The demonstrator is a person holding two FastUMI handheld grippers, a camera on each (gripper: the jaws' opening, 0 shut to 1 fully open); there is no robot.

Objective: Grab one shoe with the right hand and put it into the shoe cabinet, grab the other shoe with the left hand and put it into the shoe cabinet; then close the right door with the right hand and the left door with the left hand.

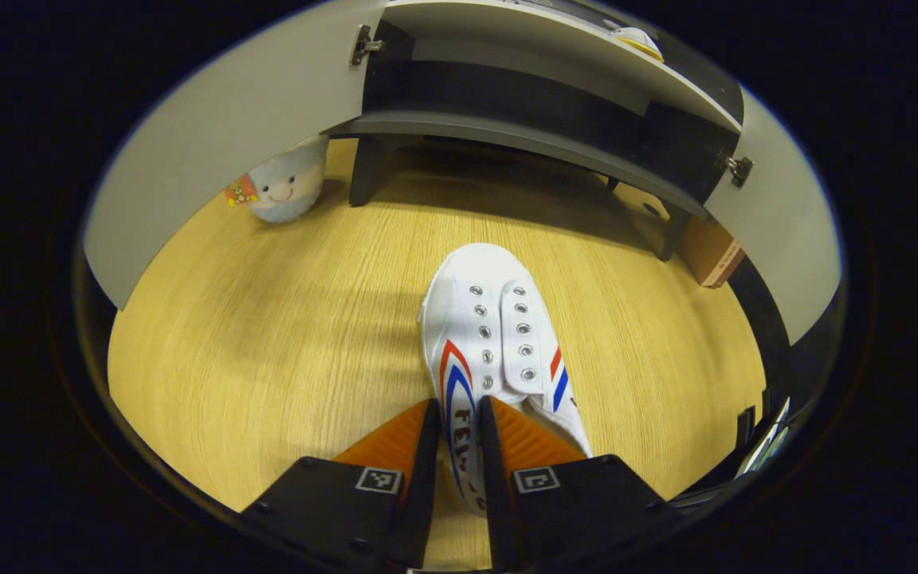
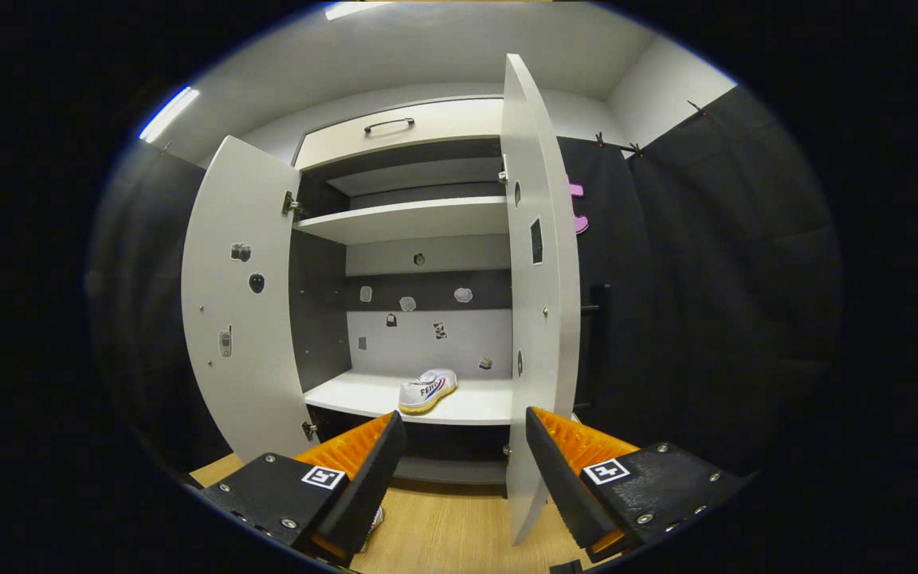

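White shoe [image 1: 499, 335] between left fingers [image 1: 427, 446]

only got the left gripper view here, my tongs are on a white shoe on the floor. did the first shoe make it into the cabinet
Observer: Yes. In the right gripper view a white shoe sits on the cabinet's lower shelf.
Operator: is there room beside it
Observer: The shelf is bare to the right of that shoe.
Operator: doors in the way?
Observer: Both are open; the right door stands edge-on to that camera.
Operator: what's the right hand doing
Observer: The right tongs are open, holding nothing, facing the cabinet.
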